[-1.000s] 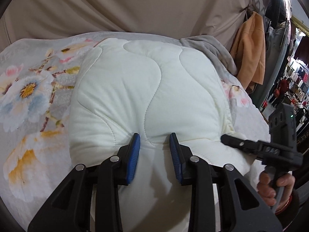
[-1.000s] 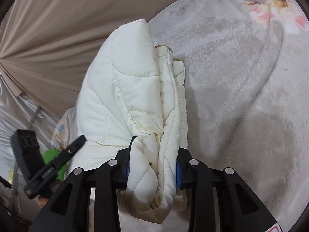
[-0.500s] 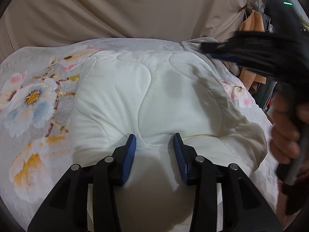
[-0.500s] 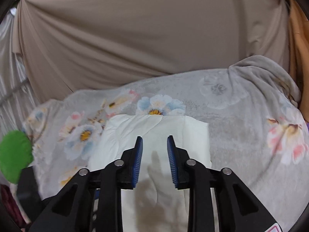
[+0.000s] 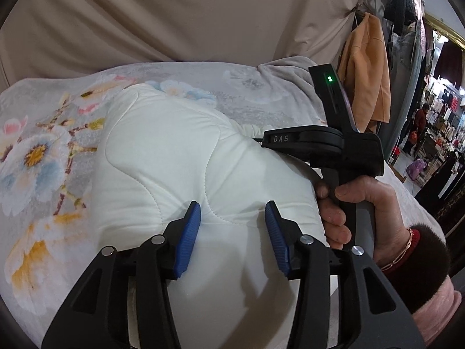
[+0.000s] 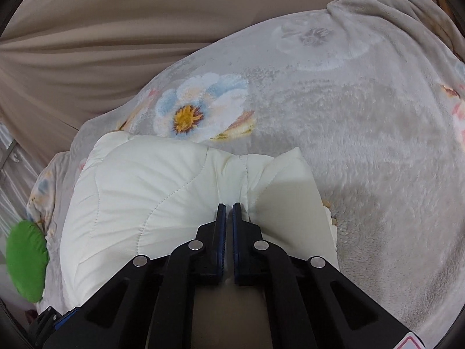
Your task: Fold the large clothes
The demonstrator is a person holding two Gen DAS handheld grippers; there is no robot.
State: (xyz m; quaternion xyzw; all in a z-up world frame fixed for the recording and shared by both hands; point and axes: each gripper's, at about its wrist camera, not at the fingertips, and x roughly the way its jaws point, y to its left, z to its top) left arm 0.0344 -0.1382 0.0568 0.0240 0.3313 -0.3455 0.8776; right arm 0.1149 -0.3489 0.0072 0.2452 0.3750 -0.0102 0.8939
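Note:
A folded cream quilted garment (image 5: 174, 168) lies on a grey floral blanket (image 5: 37, 157). My left gripper (image 5: 232, 212) is open, its blue pads spread over the garment's near part, holding nothing. My right gripper (image 6: 229, 206) has its jaws nearly together and presses down on the garment (image 6: 139, 192) near its right side; no cloth shows between the pads. In the left wrist view the right gripper's black body (image 5: 325, 145) rests on the garment's right edge, with the hand below it.
A beige curtain (image 5: 174, 14) hangs behind the blanket-covered surface (image 6: 363, 116). An orange garment (image 5: 366, 69) and other clothes hang at the right. A green object (image 6: 26, 258) sits at the left edge of the right wrist view.
My right gripper let go of the garment's folded edge, swung over and came down shut onto the garment's top. The garment now lies folded smaller. My left gripper stayed open.

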